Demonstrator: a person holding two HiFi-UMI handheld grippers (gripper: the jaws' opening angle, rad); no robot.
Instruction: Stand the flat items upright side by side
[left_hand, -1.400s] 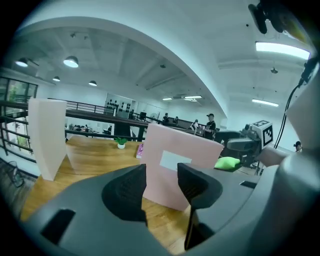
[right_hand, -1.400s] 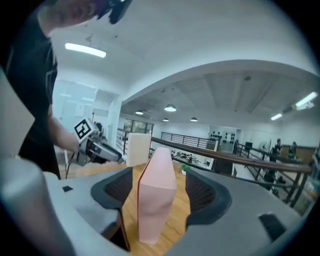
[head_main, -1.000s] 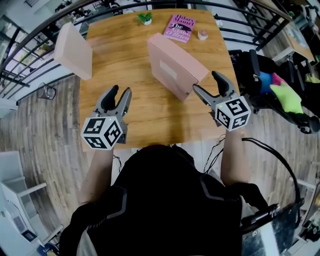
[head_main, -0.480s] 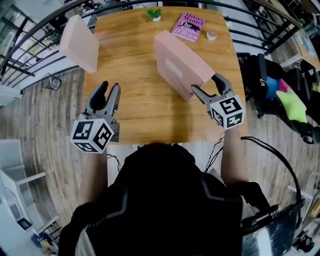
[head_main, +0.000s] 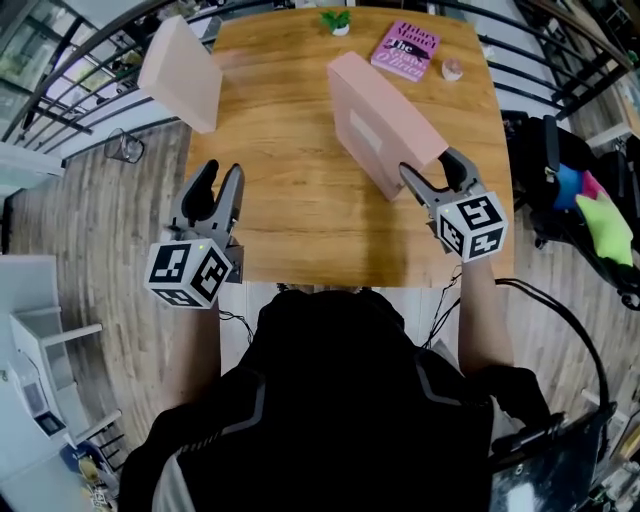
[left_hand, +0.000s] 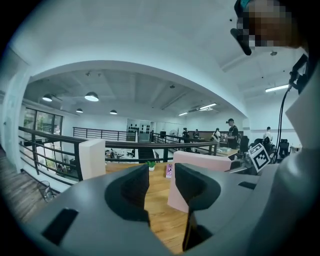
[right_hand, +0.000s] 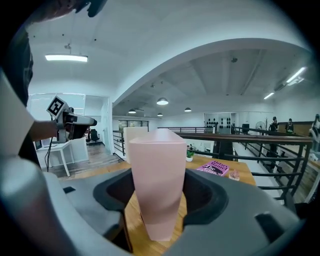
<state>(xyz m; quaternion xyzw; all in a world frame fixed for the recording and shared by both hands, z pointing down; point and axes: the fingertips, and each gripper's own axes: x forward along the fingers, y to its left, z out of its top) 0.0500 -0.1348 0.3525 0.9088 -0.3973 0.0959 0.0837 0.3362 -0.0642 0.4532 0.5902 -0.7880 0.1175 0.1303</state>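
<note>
Only legible txt: pink book (head_main: 405, 52) at far edge of table, cover w/ dark script, "The" readable in head view & right gripper view (right_hand: 216, 167); other lines on cover too small. Pale rect. label (head_main: 365, 135) on side of pink box (head_main: 385, 105): no print made out. Left marker cube (head_main: 188, 272) & right marker cube (head_main: 472, 225): b/w square codes, no letters or nos.
</note>
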